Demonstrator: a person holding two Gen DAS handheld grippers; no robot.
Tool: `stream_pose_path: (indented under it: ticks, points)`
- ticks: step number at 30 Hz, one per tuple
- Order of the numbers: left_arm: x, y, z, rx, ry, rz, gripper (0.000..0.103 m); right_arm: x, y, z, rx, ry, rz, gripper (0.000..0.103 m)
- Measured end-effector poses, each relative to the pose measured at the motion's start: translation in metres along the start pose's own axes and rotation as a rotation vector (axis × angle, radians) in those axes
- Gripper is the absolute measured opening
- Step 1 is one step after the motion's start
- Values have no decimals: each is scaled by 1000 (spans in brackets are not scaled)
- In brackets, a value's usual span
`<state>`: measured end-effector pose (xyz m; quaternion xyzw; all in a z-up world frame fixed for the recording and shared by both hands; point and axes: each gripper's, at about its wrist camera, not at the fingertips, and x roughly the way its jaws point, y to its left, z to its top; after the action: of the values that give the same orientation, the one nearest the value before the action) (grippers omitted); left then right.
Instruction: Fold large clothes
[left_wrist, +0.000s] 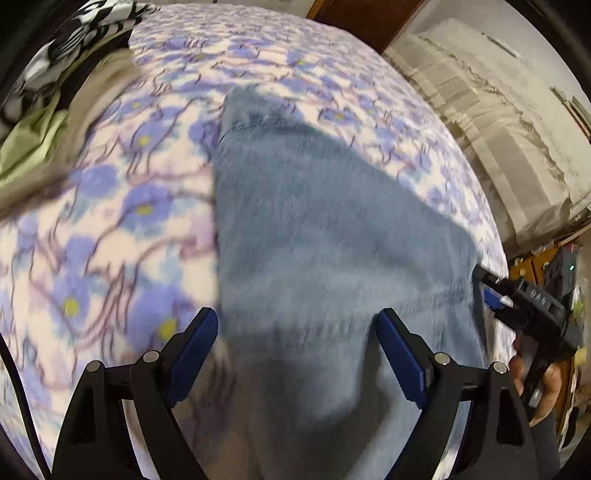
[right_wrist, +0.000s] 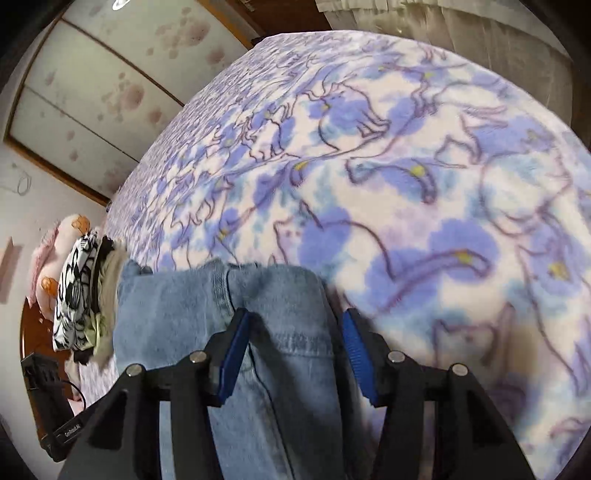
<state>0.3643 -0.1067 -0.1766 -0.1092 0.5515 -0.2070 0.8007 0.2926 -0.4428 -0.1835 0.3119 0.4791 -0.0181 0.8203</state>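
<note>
The left tool (left_wrist: 295, 328) hangs with its jaws spread wide over the near end of a pair of blue jeans (left_wrist: 314, 229), gripping nothing, seemingly poised to take hold for a fold. The jeans lie across a bed covered by a purple floral blanket (left_wrist: 110, 206), stretched lengthwise away from the camera, likely so the denim stays flat. At their right edge the right tool (left_wrist: 491, 295) reaches in from the side; its own view shows its jaws (right_wrist: 291, 332) also parted, straddling a seam of the jeans (right_wrist: 177, 302) without clamping it. Beyond, a black-and-white patterned cloth (right_wrist: 74, 288) and other garments sit heaped at the bed's edge, apparently kept clear of the working area.
</note>
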Motion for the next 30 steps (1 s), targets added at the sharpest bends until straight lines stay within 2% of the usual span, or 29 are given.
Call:
stream_pose_path:
  ticks: [1,2,3,8,11,15,20,24,25,27,30]
  points:
    - [1,-4,4,0,-10,8,81,1,3,1,-33,5,-3,25]
    - [0,-5,7,4,-31,33,71,-2,7,1,-82,-14,-49,13]
    - [0,-6,9,15,-51,62,65,-6,9,1,-107,-33,-56,11]
    - [10,1,10,27,-69,72,68,4,6,-7,-137,-27,-128,13]
    - [3,-1,9,12,-69,87,68,-11,15,-8,-136,-54,-168,18]
    - [-20,-11,-5,33,-100,139,68,-41,27,-18,-167,-93,-171,18]
    - [-54,-35,-48,110,-141,103,68,-63,50,-57,-279,-69,-122,19]
    - [-71,-56,-94,162,-148,52,64,-76,68,-112,-390,-37,-80,19]
    - [-74,-61,-107,182,-152,52,63,-78,71,-124,-412,-33,-75,19]
    - [-75,-68,-128,225,-151,78,53,-77,73,-144,-456,-29,-96,19]
    - [-67,-66,-146,240,-137,126,52,-67,64,-163,-493,-2,-158,18]
